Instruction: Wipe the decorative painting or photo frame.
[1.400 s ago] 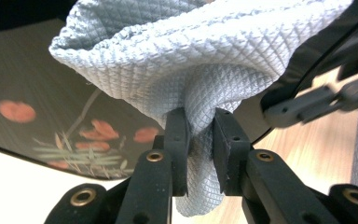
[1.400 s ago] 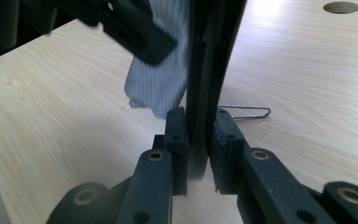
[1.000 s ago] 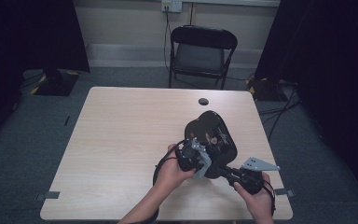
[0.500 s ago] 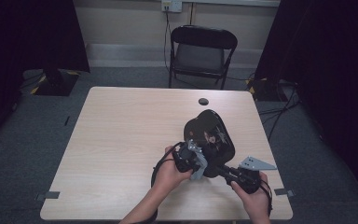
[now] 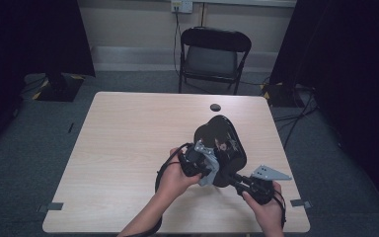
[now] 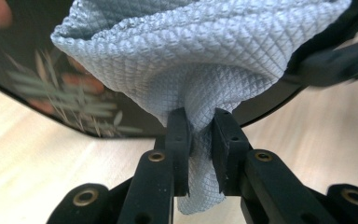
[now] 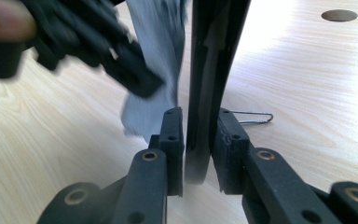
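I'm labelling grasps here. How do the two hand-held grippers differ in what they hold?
The left hand-held gripper pinches a soft, bunched grey cloth; the right hand-held gripper clamps the thin edge of a rigid black tray. The cloth crumples; the tray stands edge-up. Both are shut on their loads.

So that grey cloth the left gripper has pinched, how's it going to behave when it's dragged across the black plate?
The grey cloth is probably floppy: it bunches and folds above the left gripper, whose jaws squeeze it into a narrow neck. Its woven diamond texture suggests some grip rather than slipperiness. It likely weighs little, draping against the black plate that the right gripper clamps on edge.
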`<action>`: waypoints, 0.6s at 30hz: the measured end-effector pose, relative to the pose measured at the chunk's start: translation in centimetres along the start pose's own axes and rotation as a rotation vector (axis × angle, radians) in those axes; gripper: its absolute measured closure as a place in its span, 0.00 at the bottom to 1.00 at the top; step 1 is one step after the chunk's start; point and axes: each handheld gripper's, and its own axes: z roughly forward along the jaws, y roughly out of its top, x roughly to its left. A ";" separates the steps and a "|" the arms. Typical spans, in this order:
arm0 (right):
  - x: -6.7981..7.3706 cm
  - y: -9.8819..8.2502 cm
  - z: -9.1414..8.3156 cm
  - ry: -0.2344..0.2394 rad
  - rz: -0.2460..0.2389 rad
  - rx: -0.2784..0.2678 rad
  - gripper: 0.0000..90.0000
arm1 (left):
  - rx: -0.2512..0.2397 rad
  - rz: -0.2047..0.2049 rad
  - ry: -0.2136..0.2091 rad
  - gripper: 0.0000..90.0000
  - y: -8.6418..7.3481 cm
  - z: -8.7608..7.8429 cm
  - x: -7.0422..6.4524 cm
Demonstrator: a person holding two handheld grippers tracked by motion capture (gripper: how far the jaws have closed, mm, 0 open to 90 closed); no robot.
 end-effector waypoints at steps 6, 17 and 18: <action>-0.2 -0.2 -0.4 0.000 0.002 0.012 0.85 | -0.029 0.036 0.005 0.87 2.7 -2.8 -0.9; -0.2 -0.2 -0.4 0.009 0.006 0.020 0.88 | -0.123 0.082 0.007 0.86 7.8 -5.9 -2.9; -0.2 -0.1 -0.4 0.010 0.006 0.019 0.88 | -0.122 0.087 0.008 0.86 8.0 -5.8 -3.1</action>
